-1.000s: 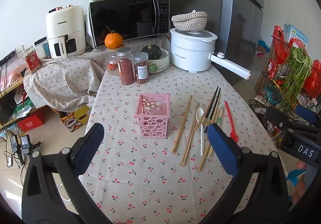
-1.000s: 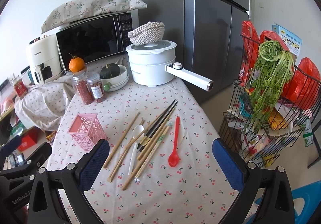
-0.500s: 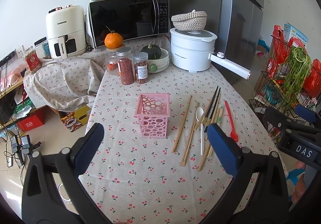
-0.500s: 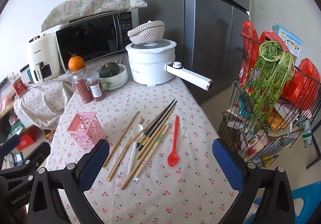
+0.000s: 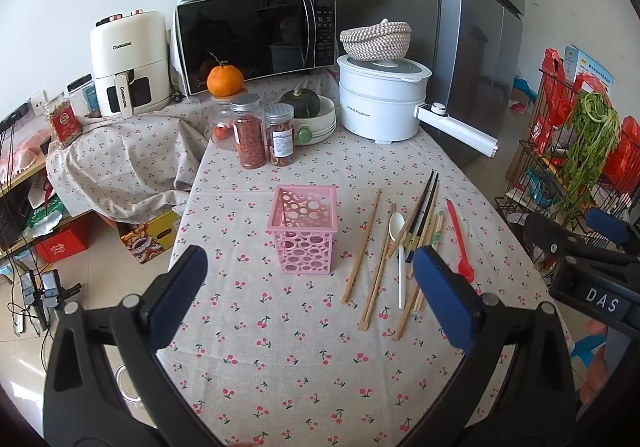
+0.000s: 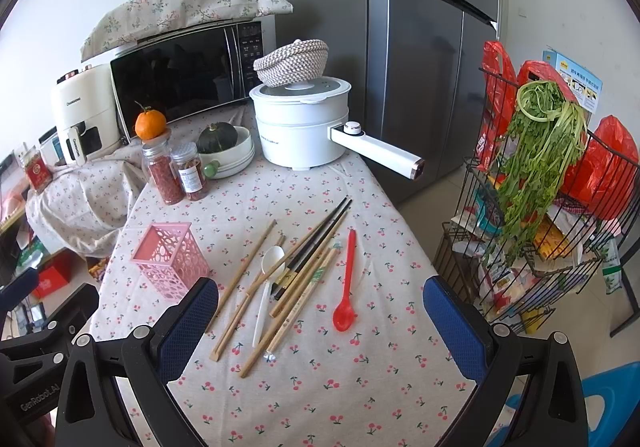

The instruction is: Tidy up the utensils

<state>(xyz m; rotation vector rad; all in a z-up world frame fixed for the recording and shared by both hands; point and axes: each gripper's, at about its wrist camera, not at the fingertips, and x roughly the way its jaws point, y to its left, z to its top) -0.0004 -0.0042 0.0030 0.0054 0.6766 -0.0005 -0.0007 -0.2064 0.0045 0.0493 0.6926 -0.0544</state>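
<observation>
One pink perforated plastic basket (image 5: 303,233), one red plastic spoon (image 6: 346,283), one white plastic spoon (image 6: 267,285), two black chopsticks (image 6: 316,243), several bamboo chopsticks (image 6: 244,274) overlapping, exact number unclear, two lidded glass spice jars (image 5: 264,135)

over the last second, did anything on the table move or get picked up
Nothing was picked up. The right gripper eased slightly forward toward the chopsticks and red spoon. The left gripper held its place, both grippers stayed open and empty, and the pink basket and utensils lie as before.
</observation>
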